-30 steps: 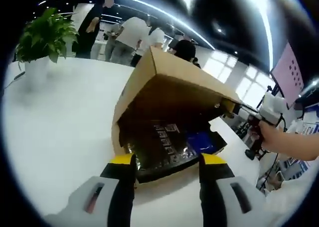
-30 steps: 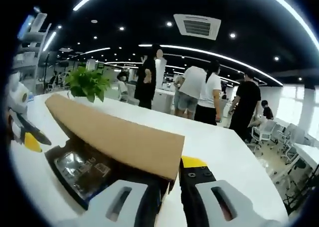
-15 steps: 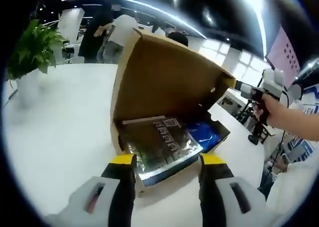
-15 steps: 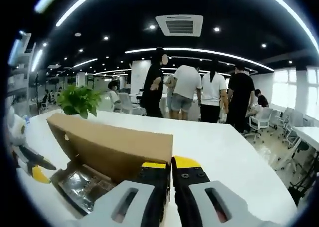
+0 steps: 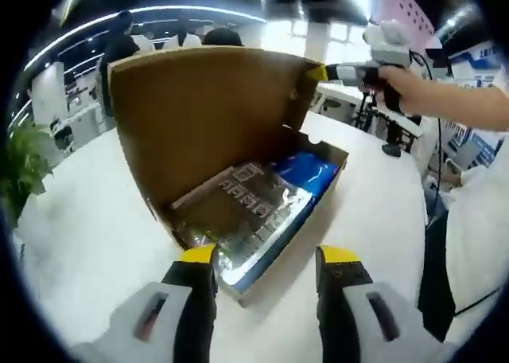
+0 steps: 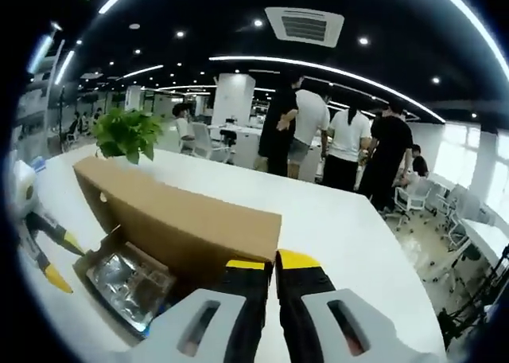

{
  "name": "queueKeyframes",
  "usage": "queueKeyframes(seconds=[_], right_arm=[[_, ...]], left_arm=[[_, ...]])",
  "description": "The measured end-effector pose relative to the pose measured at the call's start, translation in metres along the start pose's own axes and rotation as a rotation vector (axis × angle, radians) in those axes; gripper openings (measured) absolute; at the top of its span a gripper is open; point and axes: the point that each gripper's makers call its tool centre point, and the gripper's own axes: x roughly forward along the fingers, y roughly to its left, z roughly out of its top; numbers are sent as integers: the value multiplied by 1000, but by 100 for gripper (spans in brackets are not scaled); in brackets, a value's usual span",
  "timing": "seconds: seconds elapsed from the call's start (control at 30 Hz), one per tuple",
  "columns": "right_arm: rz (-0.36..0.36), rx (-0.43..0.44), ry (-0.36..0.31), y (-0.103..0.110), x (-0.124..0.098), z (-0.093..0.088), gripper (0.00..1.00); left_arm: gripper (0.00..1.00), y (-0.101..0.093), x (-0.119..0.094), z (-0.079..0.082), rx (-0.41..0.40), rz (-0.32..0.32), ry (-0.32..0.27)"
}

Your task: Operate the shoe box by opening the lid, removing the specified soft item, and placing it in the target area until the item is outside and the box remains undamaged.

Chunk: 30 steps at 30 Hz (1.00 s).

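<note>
The brown cardboard shoe box (image 5: 262,255) sits on the white table (image 5: 87,243) with its lid (image 5: 207,116) swung up nearly upright. Inside lie a shiny plastic-wrapped dark package (image 5: 246,212) and a blue soft item (image 5: 310,172) at the far end. My left gripper (image 5: 266,259) is open, its yellow-tipped jaws on either side of the box's near corner. My right gripper (image 6: 272,261) is shut on the lid's (image 6: 175,220) free edge; it appears as the right gripper (image 5: 320,71) at the lid's top corner. The left gripper (image 6: 40,243) and package (image 6: 127,279) show below the lid.
A potted plant (image 6: 123,132) stands on the far side of the table (image 6: 342,220). Several people (image 6: 334,144) stand beyond the table among desks and chairs. A person's arm (image 5: 445,100) and white clothing (image 5: 477,236) are to the right of the box.
The right gripper closed on the lid's edge and lifted it from half raised to nearly upright, exposing the package and blue item. The left gripper stayed open at the box's near corner.
</note>
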Motion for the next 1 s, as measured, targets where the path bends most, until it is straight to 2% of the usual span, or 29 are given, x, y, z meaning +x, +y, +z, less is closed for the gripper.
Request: queueKeyframes(seconds=[0.03, 0.13, 0.2, 0.3, 0.4, 0.47, 0.53, 0.6, 0.63, 0.7, 0.77, 0.83, 0.93, 1.0], right_arm=[[7, -4, 5, 0, 0, 0, 1], [35, 8, 22, -1, 1, 4, 0], [43, 35, 26, -2, 4, 4, 0], [18, 4, 21, -1, 7, 5, 0], [29, -9, 34, -1, 7, 5, 0], [33, -27, 46, -1, 9, 5, 1], [30, -69, 60, -1, 11, 6, 1], [24, -53, 66, -1, 11, 7, 1], [18, -5, 80, -2, 10, 6, 0], [19, 7, 87, -3, 10, 6, 0], [11, -20, 77, -3, 12, 6, 0], [7, -28, 75, -4, 14, 6, 0], [2, -33, 73, -4, 15, 8, 0], [2, -22, 76, -5, 17, 8, 0]], left_arm=[[46, 1, 0, 0, 38, 9, 10], [39, -5, 4, -2, 190, -30, 60], [36, -9, 6, -1, 252, -51, 72], [35, -7, 13, -3, 250, -65, 100], [38, -5, 14, -6, 255, -82, 127], [35, -9, 11, -6, 298, -134, 134], [35, -10, 9, -10, 304, -164, 170], [34, -8, 9, -8, 313, -164, 174], [33, -8, 8, -7, 316, -166, 175], [31, -8, 9, -6, 307, -179, 181], [30, -10, 11, -8, 311, -189, 190], [30, -10, 15, -12, 362, -187, 204], [29, -16, 20, -15, 333, -210, 225], [23, -13, 21, -19, 373, -189, 244]])
